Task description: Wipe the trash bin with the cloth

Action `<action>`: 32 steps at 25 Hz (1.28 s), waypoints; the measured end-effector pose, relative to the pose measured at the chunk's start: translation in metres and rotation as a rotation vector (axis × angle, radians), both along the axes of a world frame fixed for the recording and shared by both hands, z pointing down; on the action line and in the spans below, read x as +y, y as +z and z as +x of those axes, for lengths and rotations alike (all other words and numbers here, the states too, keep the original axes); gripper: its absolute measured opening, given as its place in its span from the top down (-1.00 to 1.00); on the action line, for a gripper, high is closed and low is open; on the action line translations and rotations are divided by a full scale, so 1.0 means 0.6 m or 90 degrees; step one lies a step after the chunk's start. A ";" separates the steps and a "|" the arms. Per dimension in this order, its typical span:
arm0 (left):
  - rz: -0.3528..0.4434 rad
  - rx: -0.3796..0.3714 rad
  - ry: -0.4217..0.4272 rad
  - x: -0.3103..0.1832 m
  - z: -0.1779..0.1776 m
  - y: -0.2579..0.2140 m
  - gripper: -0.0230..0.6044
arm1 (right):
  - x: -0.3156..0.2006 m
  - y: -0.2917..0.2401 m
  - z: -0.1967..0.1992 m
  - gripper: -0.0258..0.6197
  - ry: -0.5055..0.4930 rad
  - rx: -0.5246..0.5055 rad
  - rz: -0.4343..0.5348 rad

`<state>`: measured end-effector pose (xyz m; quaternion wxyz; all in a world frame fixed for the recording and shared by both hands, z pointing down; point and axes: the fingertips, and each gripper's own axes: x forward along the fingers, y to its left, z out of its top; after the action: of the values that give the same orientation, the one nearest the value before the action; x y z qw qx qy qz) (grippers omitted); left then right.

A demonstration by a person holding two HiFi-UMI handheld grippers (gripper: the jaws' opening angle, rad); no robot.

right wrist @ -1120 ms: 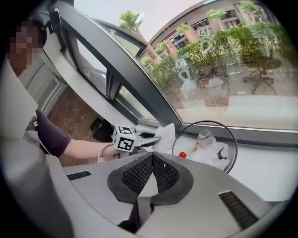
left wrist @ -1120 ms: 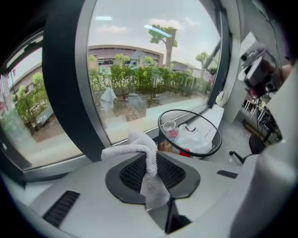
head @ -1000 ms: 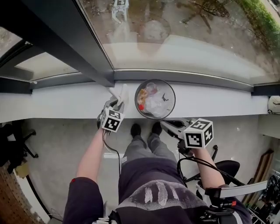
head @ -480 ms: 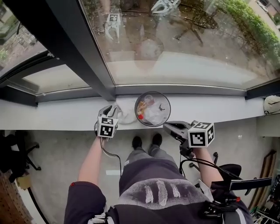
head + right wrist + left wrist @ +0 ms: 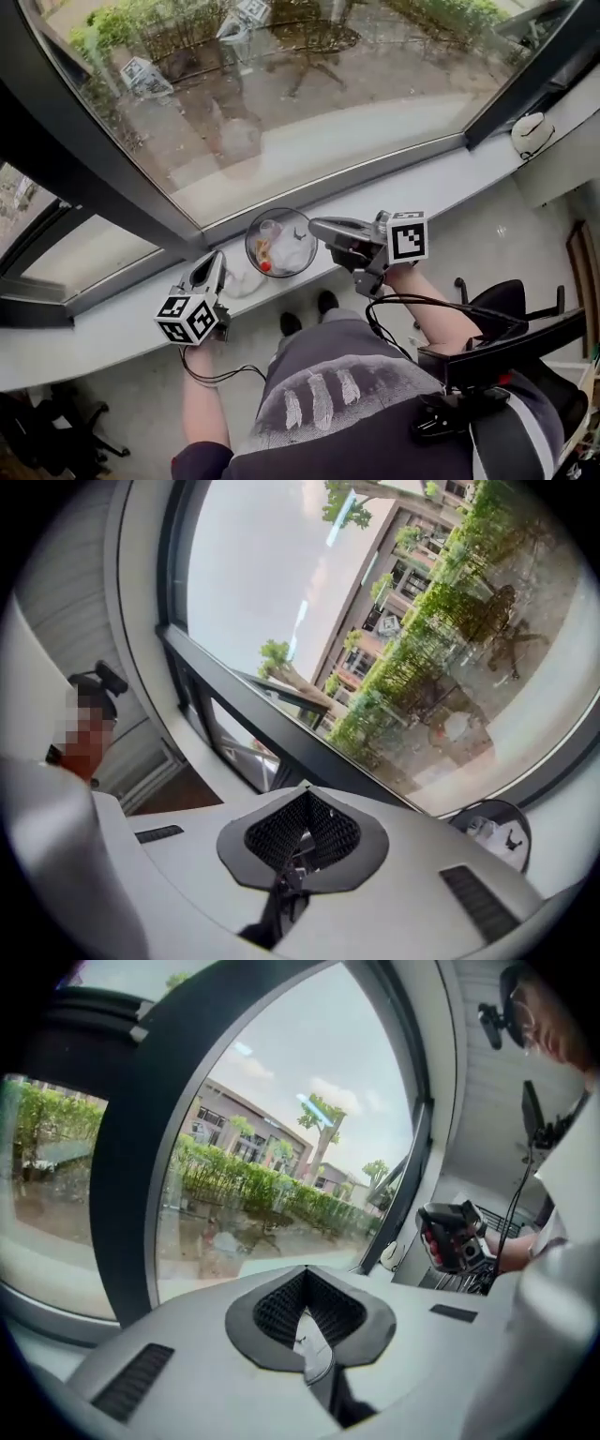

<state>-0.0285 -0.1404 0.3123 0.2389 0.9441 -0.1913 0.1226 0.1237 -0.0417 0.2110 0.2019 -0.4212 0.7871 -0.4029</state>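
The round mesh trash bin (image 5: pixel 281 242) stands on the white window sill (image 5: pixel 112 328) with wrappers inside; its rim also shows at the lower right of the right gripper view (image 5: pixel 489 830). Just left of it the white cloth (image 5: pixel 240 279) lies loose on the sill. My left gripper (image 5: pixel 214 266) hovers beside the cloth, apart from it; its jaws have just been closing and are shut with nothing between them (image 5: pixel 305 1272). My right gripper (image 5: pixel 323 228) is raised at the bin's right, shut and empty (image 5: pixel 305 795), and shows in the left gripper view (image 5: pixel 452 1237).
A large window with a dark frame (image 5: pixel 103 178) rises behind the sill. A pale round object (image 5: pixel 532 134) rests at the sill's far right end. An office chair (image 5: pixel 511 323) stands at the right, another (image 5: pixel 56 441) at the lower left. The person's feet (image 5: pixel 309 314) are below the bin.
The left gripper let go of the cloth, which stays on the sill, and shut. Both grippers rose away from the sill. The head view swung and tilted.
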 end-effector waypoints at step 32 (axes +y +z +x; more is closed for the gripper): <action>0.072 -0.035 0.079 0.360 0.300 -0.139 0.94 | 0.257 0.030 0.150 0.92 -0.119 -0.022 0.096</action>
<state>0.1513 0.0754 0.2292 0.1714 0.9624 -0.1456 0.1522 0.2136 0.1125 0.2288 0.2077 -0.3224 0.8474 -0.3671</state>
